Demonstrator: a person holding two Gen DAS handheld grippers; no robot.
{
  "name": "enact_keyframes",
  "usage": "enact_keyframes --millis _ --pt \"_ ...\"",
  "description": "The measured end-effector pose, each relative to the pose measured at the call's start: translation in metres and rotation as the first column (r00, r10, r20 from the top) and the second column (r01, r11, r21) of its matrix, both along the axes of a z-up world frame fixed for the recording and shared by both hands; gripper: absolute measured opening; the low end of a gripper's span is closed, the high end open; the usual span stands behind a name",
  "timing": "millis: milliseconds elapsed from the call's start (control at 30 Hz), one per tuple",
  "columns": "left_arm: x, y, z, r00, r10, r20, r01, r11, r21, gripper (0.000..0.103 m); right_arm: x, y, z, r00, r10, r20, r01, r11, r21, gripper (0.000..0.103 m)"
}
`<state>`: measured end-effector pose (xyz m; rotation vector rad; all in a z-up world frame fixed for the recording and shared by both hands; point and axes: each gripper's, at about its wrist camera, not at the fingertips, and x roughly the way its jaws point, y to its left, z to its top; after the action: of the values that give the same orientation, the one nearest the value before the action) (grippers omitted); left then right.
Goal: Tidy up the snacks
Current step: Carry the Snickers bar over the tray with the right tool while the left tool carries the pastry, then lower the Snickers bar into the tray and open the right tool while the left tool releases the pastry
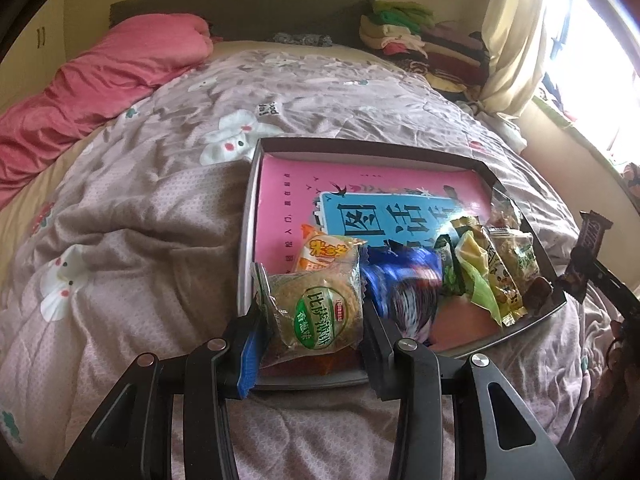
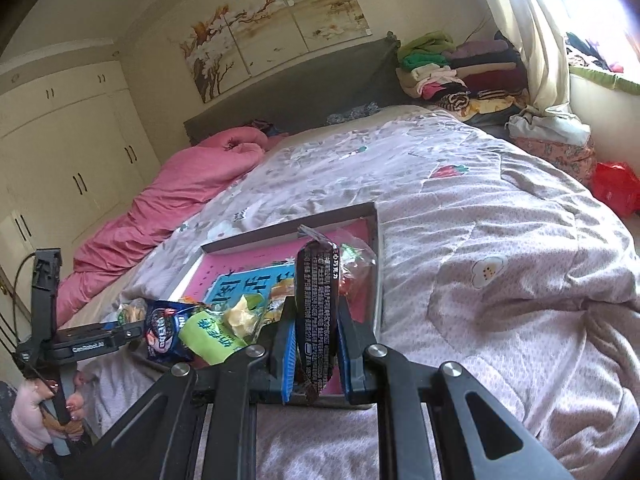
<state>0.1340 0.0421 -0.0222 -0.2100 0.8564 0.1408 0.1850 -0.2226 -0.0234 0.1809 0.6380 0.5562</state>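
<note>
Grey shallow tray (image 1: 516,184) on quilt (image 1: 140,220), snacks heaped at near end. Left gripper (image 1: 312,320) clamps green-labelled biscuit packet (image 1: 320,312) above tray; right gripper (image 2: 316,336) pinches dark chocolate bar (image 2: 316,312) upright, likely for sorting.

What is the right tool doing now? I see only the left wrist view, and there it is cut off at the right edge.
Observer: The right tool is shut on a dark wrapped bar; the bar's fine-print side faces that camera.
Operator: My left tool grips the biscuit pack. What carries the tool?
Observer: A hand with painted nails grips its handle, low on the left of the right wrist view.
</note>
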Motion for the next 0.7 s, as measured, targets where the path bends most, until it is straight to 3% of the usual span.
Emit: enact_keyframes --millis 700 --pt "0.009 -0.003 -0.008 1.0 -0.008 -0.017 0.008 1.0 -0.015 0.044 0.024 0.01 -0.015 0.999 -0.033 -0.021 0.032 0.997 -0.066 0.018"
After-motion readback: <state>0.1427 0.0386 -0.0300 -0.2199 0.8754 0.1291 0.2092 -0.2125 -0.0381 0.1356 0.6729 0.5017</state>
